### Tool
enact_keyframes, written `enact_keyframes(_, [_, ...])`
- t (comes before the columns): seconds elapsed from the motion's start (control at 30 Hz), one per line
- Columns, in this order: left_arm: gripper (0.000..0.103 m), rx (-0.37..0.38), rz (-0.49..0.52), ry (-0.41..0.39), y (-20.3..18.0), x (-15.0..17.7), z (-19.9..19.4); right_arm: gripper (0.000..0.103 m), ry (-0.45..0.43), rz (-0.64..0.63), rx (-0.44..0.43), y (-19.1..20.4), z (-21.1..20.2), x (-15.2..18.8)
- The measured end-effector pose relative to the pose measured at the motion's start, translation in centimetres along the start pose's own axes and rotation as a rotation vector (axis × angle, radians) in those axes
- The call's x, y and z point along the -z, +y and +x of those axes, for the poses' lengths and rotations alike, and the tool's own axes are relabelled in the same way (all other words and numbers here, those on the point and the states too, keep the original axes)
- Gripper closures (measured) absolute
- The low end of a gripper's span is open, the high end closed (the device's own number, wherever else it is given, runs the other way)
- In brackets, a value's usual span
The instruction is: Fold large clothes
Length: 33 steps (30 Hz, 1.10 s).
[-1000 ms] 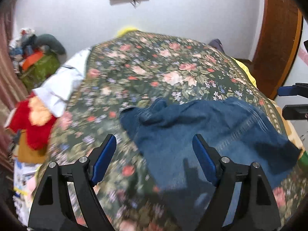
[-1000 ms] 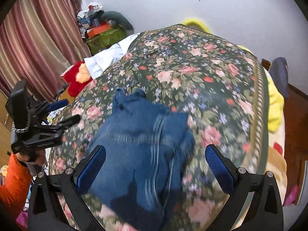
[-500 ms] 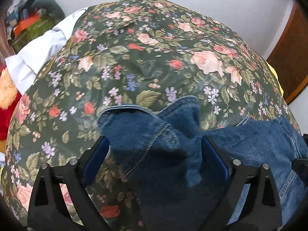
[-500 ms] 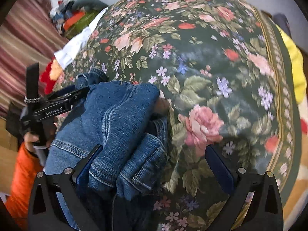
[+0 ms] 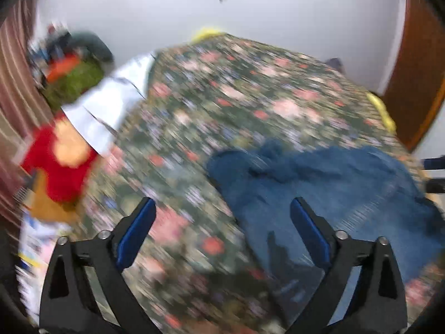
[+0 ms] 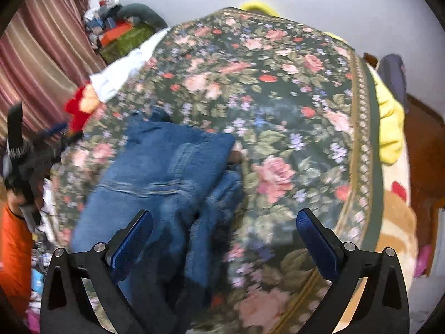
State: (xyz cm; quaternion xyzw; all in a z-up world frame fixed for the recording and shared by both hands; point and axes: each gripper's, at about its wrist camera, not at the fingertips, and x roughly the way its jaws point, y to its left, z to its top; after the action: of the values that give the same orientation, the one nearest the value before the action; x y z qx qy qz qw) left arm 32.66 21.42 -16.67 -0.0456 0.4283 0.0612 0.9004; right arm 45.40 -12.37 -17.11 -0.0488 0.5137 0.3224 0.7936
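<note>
A pair of blue jeans (image 5: 328, 192) lies folded over on the floral bedspread (image 5: 250, 97), at the near right in the blurred left wrist view. In the right wrist view the jeans (image 6: 167, 172) lie at the near left. My left gripper (image 5: 222, 220) is open and empty, raised above the bed, its right finger over the jeans' left edge. My right gripper (image 6: 224, 231) is open and empty above the jeans' right edge. The left gripper also shows at the left edge of the right wrist view (image 6: 41, 142).
A white cloth (image 6: 122, 66) and a red and orange plush toy (image 5: 58, 156) lie at the bed's left side. A heap of bags (image 6: 122, 33) stands by the striped curtain (image 6: 36, 44). A yellow blanket (image 6: 389, 117) hangs at the bed's right edge, near a wooden door (image 5: 417, 64).
Both grippers were down close at the jeans half a second ago. They have now pulled back and up, open and empty. The jeans lie on the bed.
</note>
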Motion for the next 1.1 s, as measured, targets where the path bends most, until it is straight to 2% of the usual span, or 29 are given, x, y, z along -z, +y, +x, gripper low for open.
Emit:
enact_keyframes(0.03, [0.004,0.078,-0.036,0.031,-0.2,1.0,0.0,0.000,0.007,0.016,-0.025,0.3,0.3,-0.1])
enact_keyframes(0.07, [0.004,0.120,-0.060,0.048,-0.3,1.5,0.1,0.000,0.030,0.044,-0.066,0.3,0.6,0.1])
enact_keyframes(0.1, [0.004,0.200,-0.121,0.084,-0.2,2.4,0.5,0.000,0.056,0.060,-0.090,0.5,1.2,0.0])
enact_keyframes(0.17, [0.004,0.305,-0.231,0.150,-0.1,3.9,1.6,0.000,0.119,0.083,-0.124,0.5,2.5,0.3])
enact_keyframes(0.3, [0.004,0.448,-0.371,0.292,0.2,6.0,5.2,0.000,0.226,0.122,-0.151,-0.1,5.5,0.9])
enact_keyframes(0.47, [0.001,0.603,-0.491,0.346,0.3,6.8,8.0,0.000,0.320,0.192,-0.247,-1.0,8.4,2.2])
enact_keyframes(0.6, [0.000,0.616,-0.461,0.351,-0.9,6.2,9.2,0.000,0.317,0.178,-0.277,-0.8,9.5,2.2])
enact_keyframes(0.7, [0.000,0.614,-0.495,0.377,-1.0,5.6,10.3,0.000,0.306,0.181,-0.286,-0.3,10.2,1.7])
enact_keyframes(0.87, [0.002,0.567,-0.483,0.361,-2.3,5.2,10.0,0.000,0.302,0.221,-0.291,-0.2,11.0,0.9])
enact_keyframes(0.9, [0.003,0.555,-0.476,0.353,-2.7,5.1,9.8,0.002,0.298,0.224,-0.291,-0.2,10.9,0.8])
enact_keyframes(0.97, [0.011,0.541,-0.454,0.345,-3.4,4.8,8.9,0.014,0.287,0.228,-0.295,-0.2,10.6,0.9])
enact_keyframes(1.03, [0.015,0.539,-0.440,0.337,-3.8,4.7,7.9,0.027,0.290,0.266,-0.313,-0.1,10.1,1.2])
enact_keyframes(1.1, [0.019,0.532,-0.417,0.331,-4.2,4.3,6.9,0.036,0.288,0.263,-0.299,0.2,9.3,1.3])
